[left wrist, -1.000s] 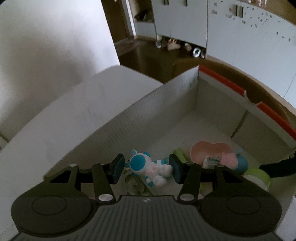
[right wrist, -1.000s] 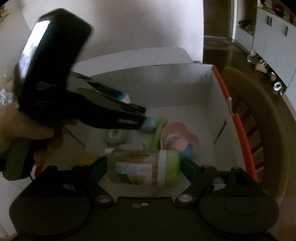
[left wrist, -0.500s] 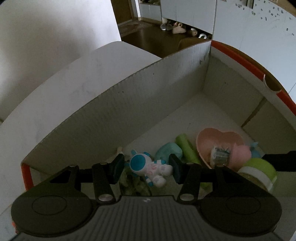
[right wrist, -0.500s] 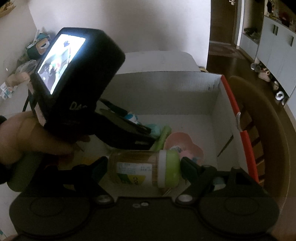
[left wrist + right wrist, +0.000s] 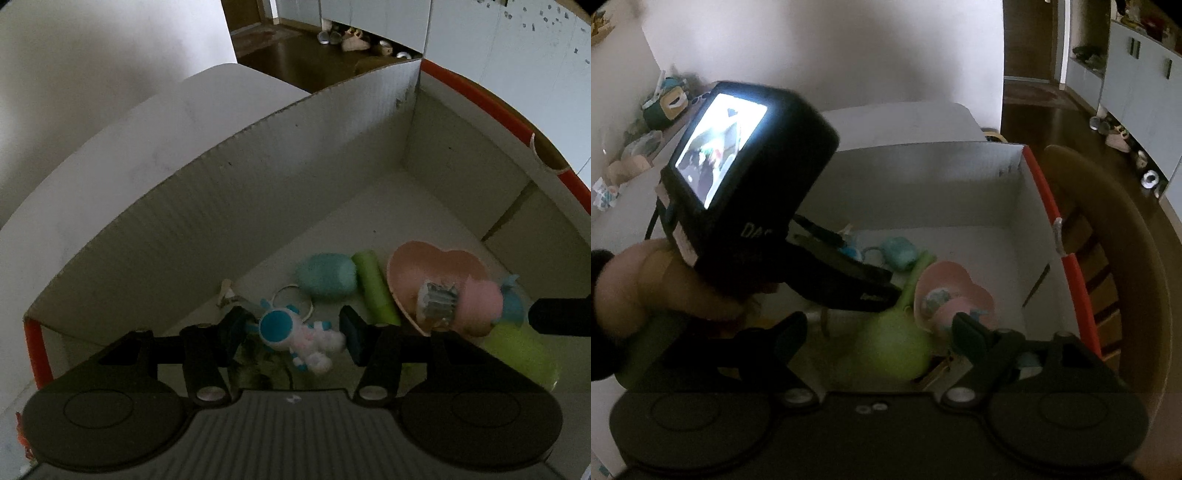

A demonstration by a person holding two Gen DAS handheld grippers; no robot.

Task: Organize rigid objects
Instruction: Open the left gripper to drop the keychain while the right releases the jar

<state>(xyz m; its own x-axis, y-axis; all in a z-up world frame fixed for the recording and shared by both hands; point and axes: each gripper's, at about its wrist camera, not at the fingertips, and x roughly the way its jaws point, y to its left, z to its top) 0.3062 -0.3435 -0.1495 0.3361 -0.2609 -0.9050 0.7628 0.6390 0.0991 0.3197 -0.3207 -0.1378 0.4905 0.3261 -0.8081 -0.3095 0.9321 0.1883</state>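
We have most toys in the box (image 5: 258, 206) already, our left gripper (image 5: 291, 328) just opening around the astronaut figure (image 5: 295, 338) low inside it, while our right gripper (image 5: 879, 336) gapes wide, the green-capped bottle (image 5: 897, 350) dropped at its twelve o'clock.

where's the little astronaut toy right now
In the left wrist view the astronaut toy sits low at centre, between the left gripper fingers inside the cardboard box, just in front of the teal egg-shaped toy.
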